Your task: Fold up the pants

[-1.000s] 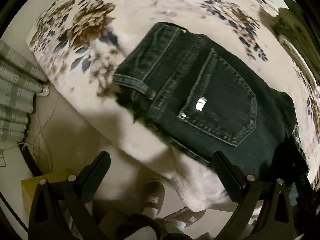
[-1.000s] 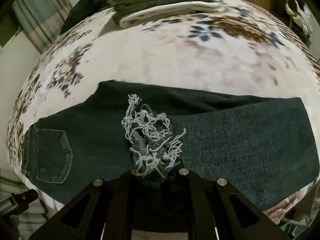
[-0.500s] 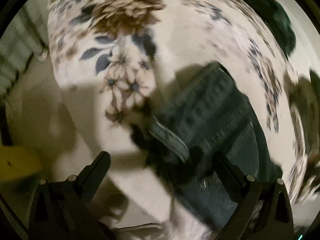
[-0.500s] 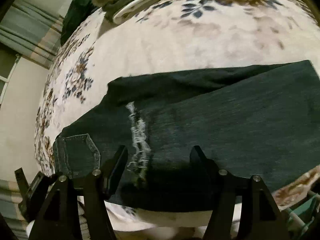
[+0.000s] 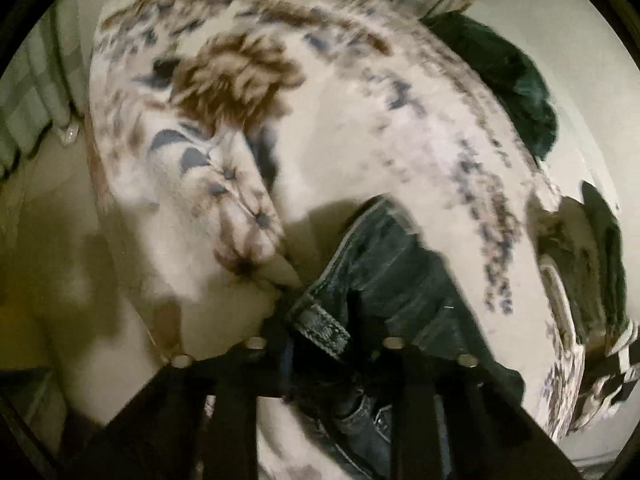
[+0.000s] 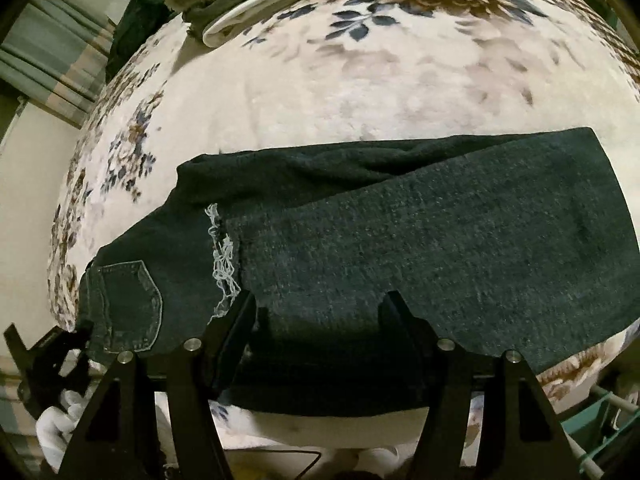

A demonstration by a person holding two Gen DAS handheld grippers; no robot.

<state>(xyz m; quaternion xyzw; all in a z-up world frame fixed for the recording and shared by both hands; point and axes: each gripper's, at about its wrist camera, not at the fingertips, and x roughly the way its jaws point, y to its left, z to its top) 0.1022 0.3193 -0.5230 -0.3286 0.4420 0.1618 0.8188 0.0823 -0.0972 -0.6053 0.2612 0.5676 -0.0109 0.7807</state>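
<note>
Dark denim pants (image 6: 400, 240) lie folded lengthwise across the floral bed cover (image 6: 360, 92), back pocket (image 6: 132, 304) at the left, frayed leg hem (image 6: 222, 260) lying over the thigh. My right gripper (image 6: 316, 312) is open and empty over the near edge of the folded leg. My left gripper (image 5: 320, 336) is shut on the pants' waistband (image 5: 320, 320) at the bed's edge; it also shows in the right wrist view (image 6: 52, 356) at the lower left.
A stack of folded clothes (image 6: 248, 4) sits at the far side of the bed. A dark green garment (image 5: 504, 76) lies beyond the bed. Striped curtains (image 6: 48, 56) hang at the left. The bed's near edge drops off below the pants.
The right gripper has let go of the frayed hem and opened; the hem now lies on the pants. The left gripper has moved in and closed on the waistband.
</note>
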